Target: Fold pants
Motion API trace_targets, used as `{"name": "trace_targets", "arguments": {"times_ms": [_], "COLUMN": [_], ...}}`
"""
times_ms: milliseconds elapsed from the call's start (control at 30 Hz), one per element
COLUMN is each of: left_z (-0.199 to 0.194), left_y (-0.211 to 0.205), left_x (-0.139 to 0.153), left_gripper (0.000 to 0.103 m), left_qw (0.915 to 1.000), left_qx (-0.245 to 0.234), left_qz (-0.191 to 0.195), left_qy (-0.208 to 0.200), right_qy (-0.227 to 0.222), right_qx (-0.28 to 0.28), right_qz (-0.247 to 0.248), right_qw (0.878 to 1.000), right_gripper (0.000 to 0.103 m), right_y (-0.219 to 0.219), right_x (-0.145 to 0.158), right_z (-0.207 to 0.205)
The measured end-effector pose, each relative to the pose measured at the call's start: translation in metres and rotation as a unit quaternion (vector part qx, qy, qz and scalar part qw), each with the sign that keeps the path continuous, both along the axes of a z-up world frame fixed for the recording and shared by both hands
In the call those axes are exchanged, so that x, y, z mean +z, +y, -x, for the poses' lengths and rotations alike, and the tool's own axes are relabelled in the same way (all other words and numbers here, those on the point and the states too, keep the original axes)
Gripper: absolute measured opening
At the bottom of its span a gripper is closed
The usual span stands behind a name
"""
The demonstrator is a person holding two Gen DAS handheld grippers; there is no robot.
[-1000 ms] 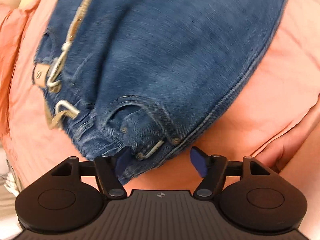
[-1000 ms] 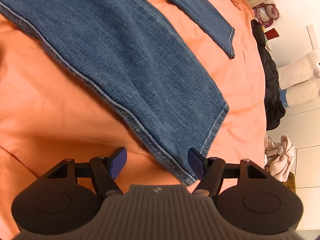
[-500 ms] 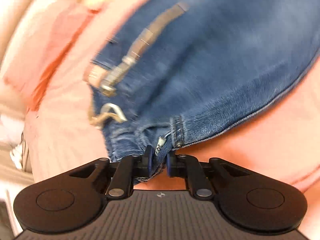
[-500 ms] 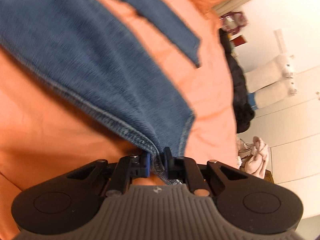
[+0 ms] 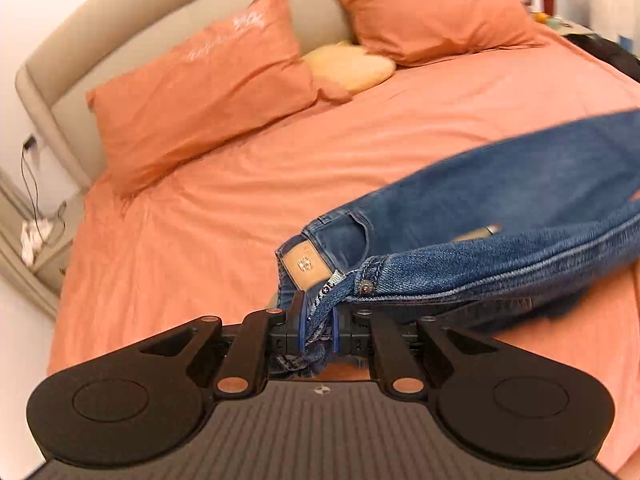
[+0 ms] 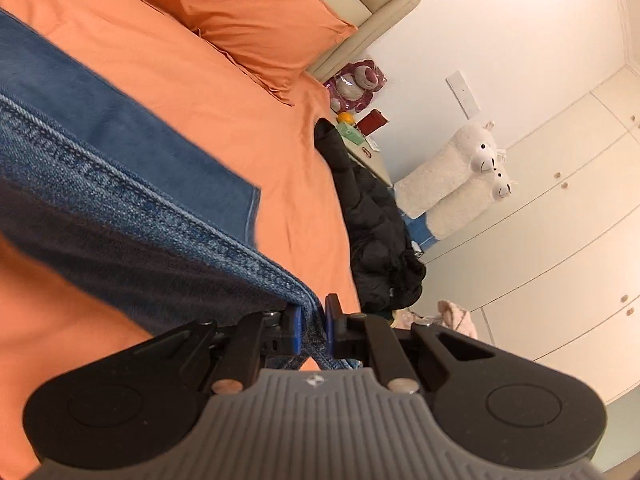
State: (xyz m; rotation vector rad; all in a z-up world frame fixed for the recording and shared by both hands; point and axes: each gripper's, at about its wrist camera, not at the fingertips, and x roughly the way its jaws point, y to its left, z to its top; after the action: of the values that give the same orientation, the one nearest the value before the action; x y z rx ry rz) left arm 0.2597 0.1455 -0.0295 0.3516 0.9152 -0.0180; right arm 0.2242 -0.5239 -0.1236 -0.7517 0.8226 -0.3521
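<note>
Left wrist view has the left claw [image 5: 319, 322] closed tight on the waist corner of the jeans [image 5: 500, 216], its blue pads pinching bunched denim right by a belt loop and a metal rivet [image 5: 365, 287]. A tan leather patch [image 5: 306, 265] on the waistband sits just above the pads. From the grip the jeans stretch off to the right, lifted clear of the orange bed sheet [image 5: 240, 184] near the claw, with a dark shadow under them. Two orange pillows [image 5: 208, 92] lean against the beige headboard [image 5: 92, 40] at the far end of the bed, and a pale yellow cushion [image 5: 352, 66] lies between them. Right wrist view shows the right claw [image 6: 313, 326] likewise clamped on the jeans [image 6: 100, 184], holding the stitched edge of one leg near its hem, the cloth running up and to the left from the pads. The other leg lies flat on the sheet [image 6: 180, 92] beyond it. Past the bed's edge are a black garment [image 6: 376, 236], a white plush llama [image 6: 452, 176] and white cupboard doors [image 6: 560, 220].
</note>
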Motion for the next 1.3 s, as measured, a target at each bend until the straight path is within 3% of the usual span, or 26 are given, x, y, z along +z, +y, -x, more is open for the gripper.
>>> {"name": "trace_targets", "arguments": {"times_ms": [200,567,800,900,1000,1100,1300], "left_z": [-0.069,-0.167,-0.183,-0.163,-0.146,-0.165,-0.197], "left_y": [0.010,0.030,0.042,0.035,0.027,0.029,0.029], "left_x": [-0.024,-0.109,-0.135,-0.114,-0.081,-0.076,-0.118], "left_gripper": [0.013,0.014,0.015,0.014,0.014,0.014,0.015], "left_qw": [0.9983,0.9885,0.9845,0.9884,0.9936,0.9917,0.9867], "left_qx": [0.041,0.089,0.108,0.104,0.077,0.086,0.118], "left_qz": [0.007,0.042,0.078,0.084,0.077,0.087,0.078], "left_qy": [0.040,0.115,0.114,0.072,0.030,0.041,0.080], "right_qy": [0.030,0.114,0.143,0.147,0.137,0.134,0.147], "right_qx": [-0.006,0.005,-0.004,0.004,0.006,0.002,-0.033], "right_qz": [0.021,0.050,0.034,0.030,0.014,0.011,0.018], "right_qw": [0.999,0.992,0.989,0.989,0.990,0.991,0.988], "right_gripper": [0.004,0.004,0.004,0.004,0.004,0.004,0.004], "right_y": [0.013,0.032,0.031,0.027,0.018,0.015,0.032], "right_x": [-0.017,-0.105,-0.148,-0.151,-0.135,-0.132,-0.158], "right_z": [-0.100,-0.249,-0.289,-0.294,-0.290,-0.303,-0.329]}}
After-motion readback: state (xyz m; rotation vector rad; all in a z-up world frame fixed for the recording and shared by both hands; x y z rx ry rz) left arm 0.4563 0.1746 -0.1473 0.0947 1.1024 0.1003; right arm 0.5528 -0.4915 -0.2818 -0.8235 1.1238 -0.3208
